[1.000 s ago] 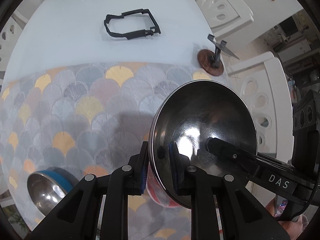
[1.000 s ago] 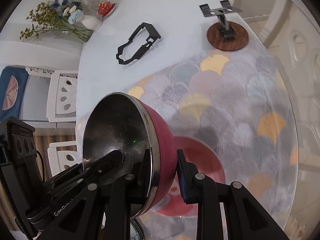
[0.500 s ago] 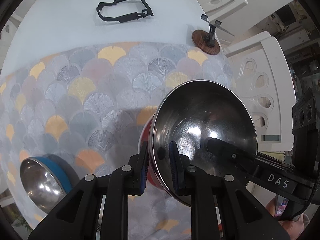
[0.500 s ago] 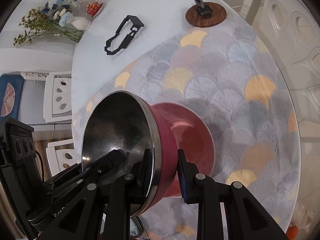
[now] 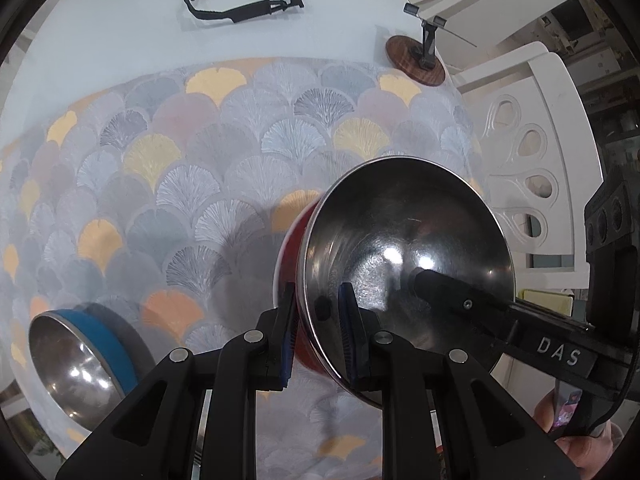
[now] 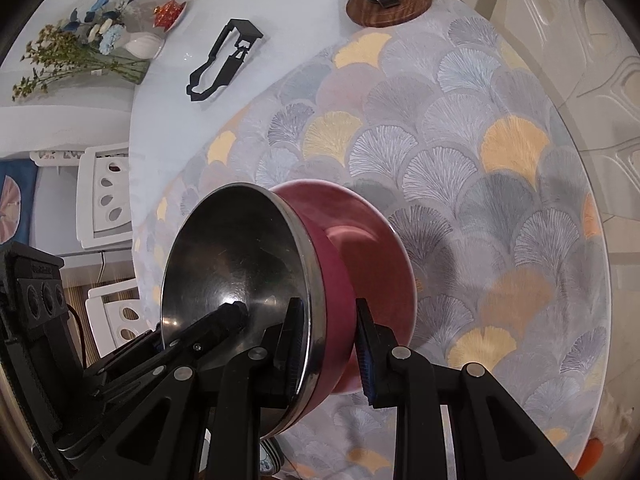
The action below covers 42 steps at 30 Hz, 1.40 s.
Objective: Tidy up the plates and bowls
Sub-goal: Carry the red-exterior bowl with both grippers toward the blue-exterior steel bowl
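Two grippers: the left gripper (image 5: pixel 318 332) and right gripper (image 6: pixel 328 350) both clamp the rim of the red bowl (image 6: pixel 340 276), each at its own spot.
Change: over the last second the bowl has sunk toward the red plate (image 6: pixel 372 240) on the counter (image 5: pixel 120 40), which now looks just beneath it.
Meaning: the bowl is probably about to be set on the plate.
Blue bowl (image 5: pixel 76 360): sits apart, at the mat's edge.
Hidden: the bowl covers most of the plate; contact cannot be told.
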Each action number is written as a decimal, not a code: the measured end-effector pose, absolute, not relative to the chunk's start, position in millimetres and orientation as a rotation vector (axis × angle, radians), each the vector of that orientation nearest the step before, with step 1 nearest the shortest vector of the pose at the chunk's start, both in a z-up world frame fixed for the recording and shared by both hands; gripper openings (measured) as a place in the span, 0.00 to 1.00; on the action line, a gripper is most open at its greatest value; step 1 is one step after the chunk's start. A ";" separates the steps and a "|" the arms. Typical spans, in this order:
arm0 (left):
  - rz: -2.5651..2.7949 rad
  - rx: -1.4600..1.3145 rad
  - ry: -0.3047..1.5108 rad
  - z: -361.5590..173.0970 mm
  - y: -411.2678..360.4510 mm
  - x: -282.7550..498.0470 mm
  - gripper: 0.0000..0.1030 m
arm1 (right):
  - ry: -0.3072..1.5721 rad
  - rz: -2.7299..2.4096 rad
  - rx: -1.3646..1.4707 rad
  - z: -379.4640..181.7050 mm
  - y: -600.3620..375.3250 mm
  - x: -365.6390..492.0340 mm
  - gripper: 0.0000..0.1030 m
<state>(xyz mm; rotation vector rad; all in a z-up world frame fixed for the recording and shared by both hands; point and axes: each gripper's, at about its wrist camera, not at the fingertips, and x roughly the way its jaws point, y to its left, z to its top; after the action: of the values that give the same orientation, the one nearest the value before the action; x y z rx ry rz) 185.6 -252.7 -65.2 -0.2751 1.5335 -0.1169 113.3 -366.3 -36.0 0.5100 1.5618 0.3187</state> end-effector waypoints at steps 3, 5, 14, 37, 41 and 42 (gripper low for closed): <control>-0.118 -0.274 1.539 -67.8 -253.1 185.1 0.16 | 1.565 0.316 0.513 -38.0 -367.1 115.0 0.24; -0.120 -0.274 1.540 -68.7 -253.4 185.8 0.16 | 1.568 0.314 0.509 -38.9 -367.6 116.6 0.24; -0.126 -0.271 1.543 -70.8 -253.5 187.4 0.16 | 1.576 0.311 0.520 -42.7 -369.6 117.9 0.24; -0.129 -0.176 1.553 -72.3 -261.4 189.5 0.23 | 1.564 0.282 0.544 -39.6 -381.0 111.8 0.24; -0.133 -0.160 1.546 -71.5 -265.2 188.4 0.26 | 1.560 0.280 0.549 -38.6 -384.2 110.8 0.26; -0.131 -0.153 1.544 -71.3 -265.9 188.0 0.26 | 1.560 0.280 0.551 -38.8 -384.9 110.1 0.26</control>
<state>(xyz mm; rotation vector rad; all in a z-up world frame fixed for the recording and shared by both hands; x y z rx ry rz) 188.0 -265.9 -71.3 -0.1534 1.5440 -0.1310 110.1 -384.9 -38.8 0.5510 1.5599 0.2799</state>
